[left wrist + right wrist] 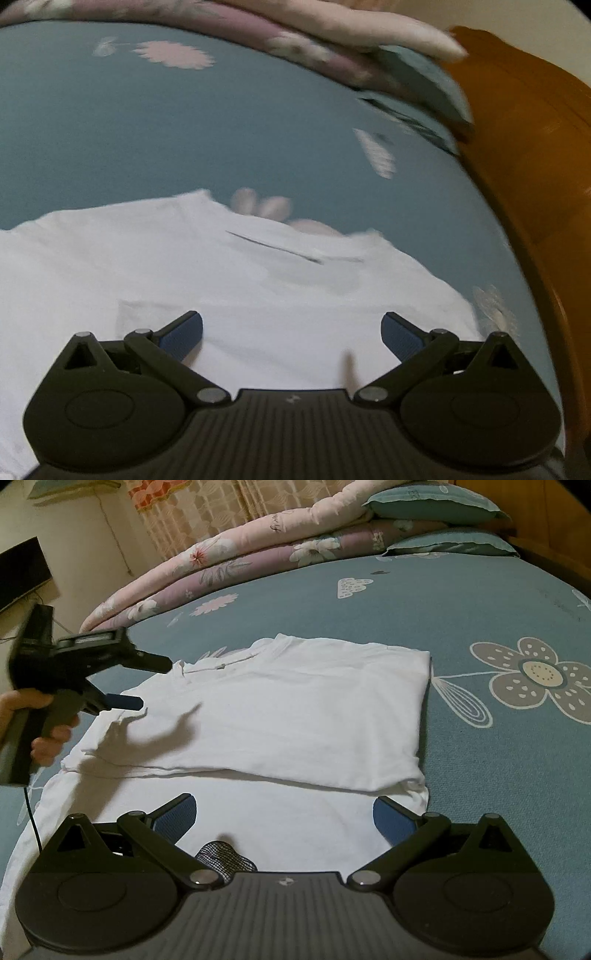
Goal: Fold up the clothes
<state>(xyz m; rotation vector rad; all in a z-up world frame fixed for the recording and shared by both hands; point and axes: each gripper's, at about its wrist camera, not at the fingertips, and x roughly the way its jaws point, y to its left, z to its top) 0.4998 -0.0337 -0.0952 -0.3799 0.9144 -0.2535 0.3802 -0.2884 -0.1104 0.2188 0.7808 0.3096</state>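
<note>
Though partly folded already, white T-shirt spread mid-bed on blue sheet, near its front edge; thin, limp, light, likely to slide. Best pinched at hem corners or fold edge. Left gripper and right gripper both agape, empty

tongs: black linkage arms | blue ribbed pads | silver pivot screws

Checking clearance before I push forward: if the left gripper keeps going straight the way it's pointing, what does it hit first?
Most likely the white shirt, lying directly ahead of the open left gripper. Beyond it lies the blue bedsheet, then the folded quilt. Its height above the shirt is unclear.
</note>
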